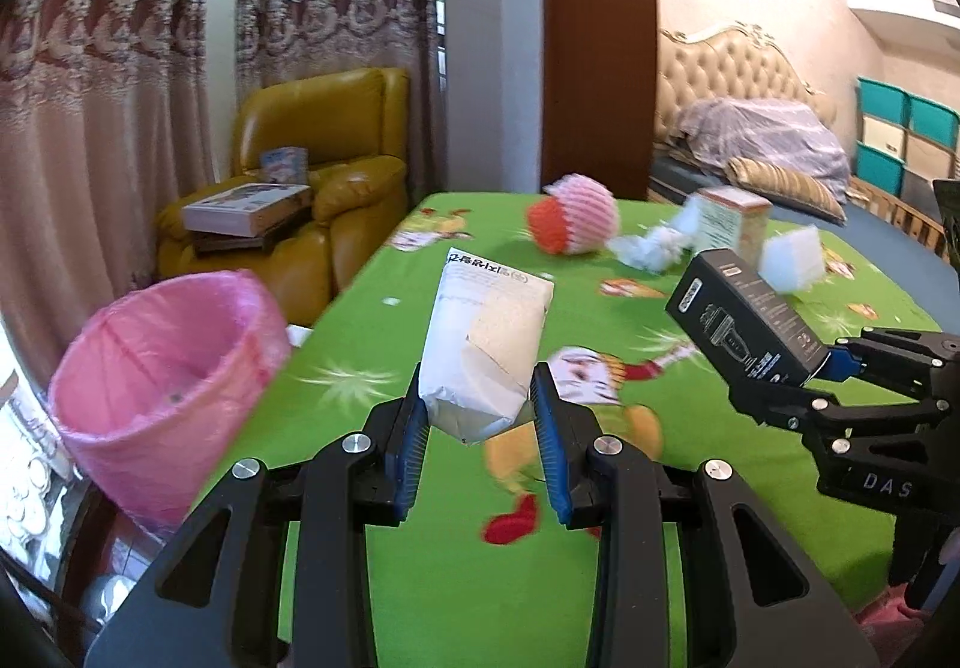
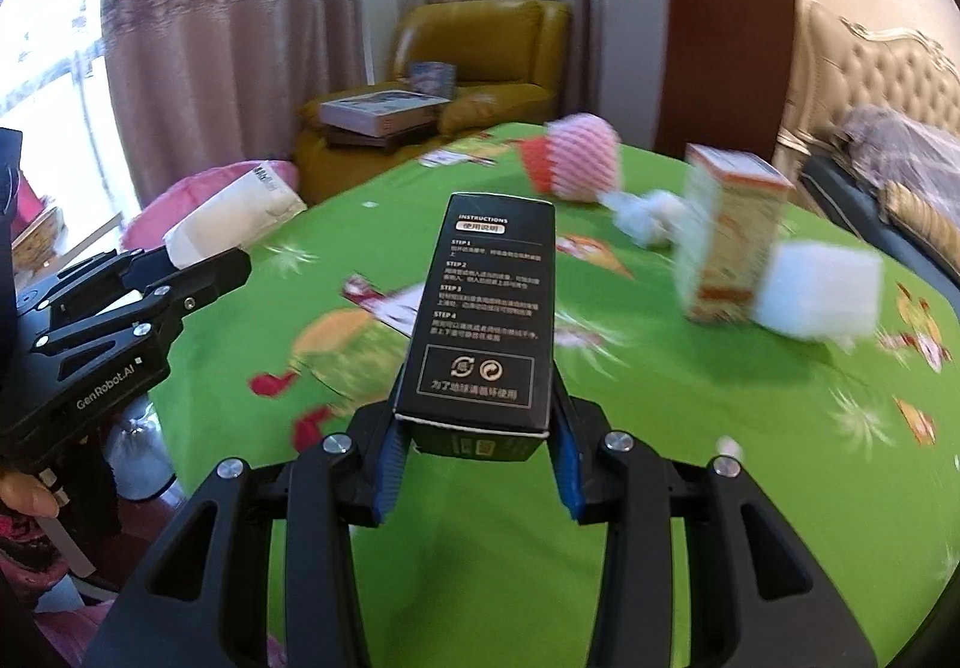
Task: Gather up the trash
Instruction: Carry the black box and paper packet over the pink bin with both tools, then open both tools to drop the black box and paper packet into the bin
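Observation:
My left gripper (image 1: 480,398) is shut on a white paper packet (image 1: 486,350) and holds it above the green table, right of the pink-lined trash bin (image 1: 162,386). My right gripper (image 2: 474,428) is shut on a black box (image 2: 486,308) with white printed instructions, held above the table. The right gripper and the black box (image 1: 744,326) also show at the right of the left wrist view. The left gripper with the packet (image 2: 234,218) shows at the left of the right wrist view, with the bin (image 2: 198,200) behind it.
On the green patterned tablecloth (image 1: 456,578) lie a pink and orange foam net (image 1: 576,221), crumpled white tissue (image 1: 651,248), an orange-white carton (image 2: 726,236) and a white foam block (image 2: 816,296). A yellow armchair (image 1: 324,176) with books stands behind; a bed is at right.

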Motion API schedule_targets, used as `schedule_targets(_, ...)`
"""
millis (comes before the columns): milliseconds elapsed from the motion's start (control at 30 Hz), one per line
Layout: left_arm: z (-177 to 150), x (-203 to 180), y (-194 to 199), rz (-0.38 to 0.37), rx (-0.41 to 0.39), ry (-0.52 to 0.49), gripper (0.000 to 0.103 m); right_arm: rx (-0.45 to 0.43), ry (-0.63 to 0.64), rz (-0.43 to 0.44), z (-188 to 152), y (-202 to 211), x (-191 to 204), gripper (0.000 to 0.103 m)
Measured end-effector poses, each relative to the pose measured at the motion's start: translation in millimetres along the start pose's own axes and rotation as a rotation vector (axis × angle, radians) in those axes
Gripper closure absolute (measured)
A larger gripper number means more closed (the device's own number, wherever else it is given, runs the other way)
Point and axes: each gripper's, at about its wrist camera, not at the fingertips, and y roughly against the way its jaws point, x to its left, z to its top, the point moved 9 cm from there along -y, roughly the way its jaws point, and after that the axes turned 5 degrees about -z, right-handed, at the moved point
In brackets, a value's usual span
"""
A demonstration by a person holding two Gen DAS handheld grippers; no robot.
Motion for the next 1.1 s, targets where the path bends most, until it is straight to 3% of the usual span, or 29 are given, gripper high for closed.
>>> schedule_targets(267, 10.7, 69.1, 25.0, 0.113, -0.044, 0.067, 0.071, -0.025, 0.092, 0.094, 36.3, -14.5, 60.3, 0.063)
schedule_targets(633, 15.4, 180.2, 48.9, 0.243, -0.039, 0.200, 0.071, -0.046, 0.154, 0.221, 93.8, -41.2, 137.4, 0.063)
schedule_targets(1100, 22.6, 271.6, 39.7, 0.293, 0.000, 0.316, 0.071, -0.051, 0.222, 0.326, 148.1, -85.0, 220.7, 0.063)
